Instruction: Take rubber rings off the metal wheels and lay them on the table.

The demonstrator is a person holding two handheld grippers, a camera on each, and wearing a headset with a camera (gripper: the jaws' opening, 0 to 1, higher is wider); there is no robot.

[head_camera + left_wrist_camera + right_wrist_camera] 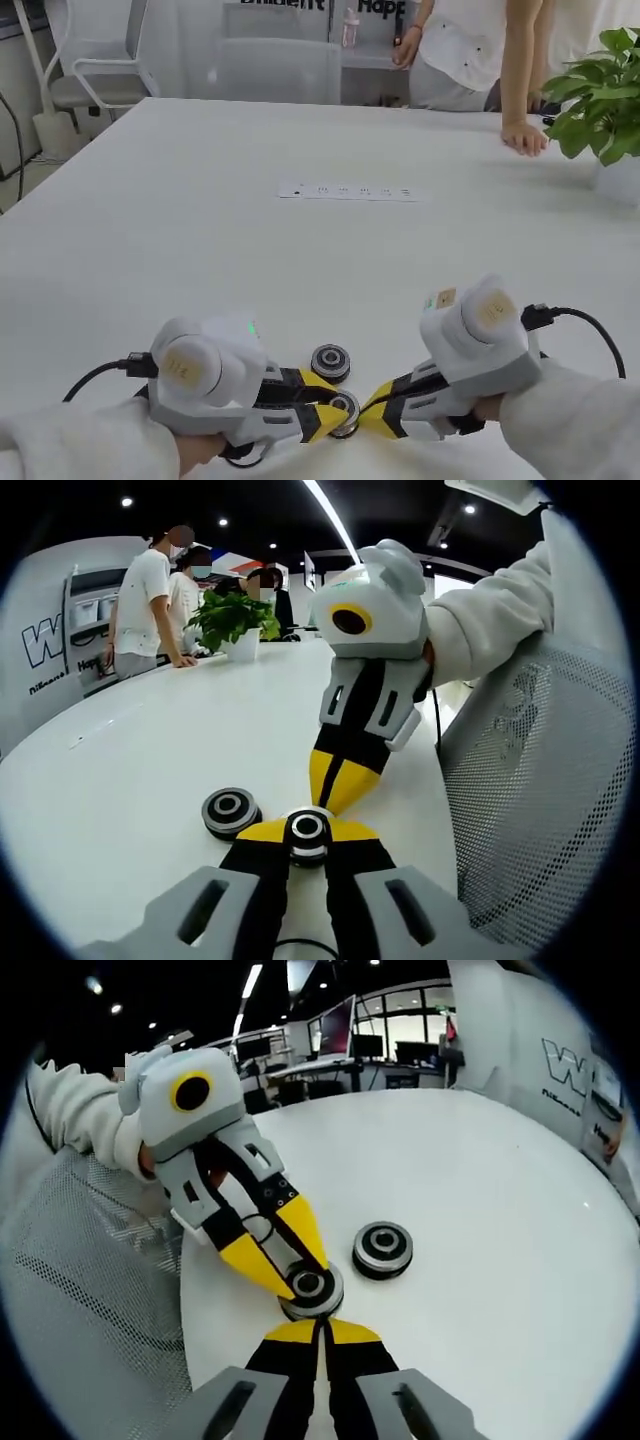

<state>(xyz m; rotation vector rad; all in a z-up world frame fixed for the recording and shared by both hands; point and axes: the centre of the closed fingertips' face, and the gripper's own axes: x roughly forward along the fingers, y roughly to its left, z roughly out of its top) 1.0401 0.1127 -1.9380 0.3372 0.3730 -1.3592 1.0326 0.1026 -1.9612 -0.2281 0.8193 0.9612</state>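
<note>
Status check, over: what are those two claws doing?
Left gripper shut on wheel. Right gripper shut, touching its rim. Second wheel apart. Nothing in the way.

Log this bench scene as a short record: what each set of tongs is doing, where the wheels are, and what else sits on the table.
left tongs: shut on the near wheel, one tip on each side
right tongs: tips together, at the near wheel's edge
far wheel: loose on the table, beside the near wheel
black rubber ring: on the far wheel
also on table: power strip, potted plant, a bystander's hand
</note>
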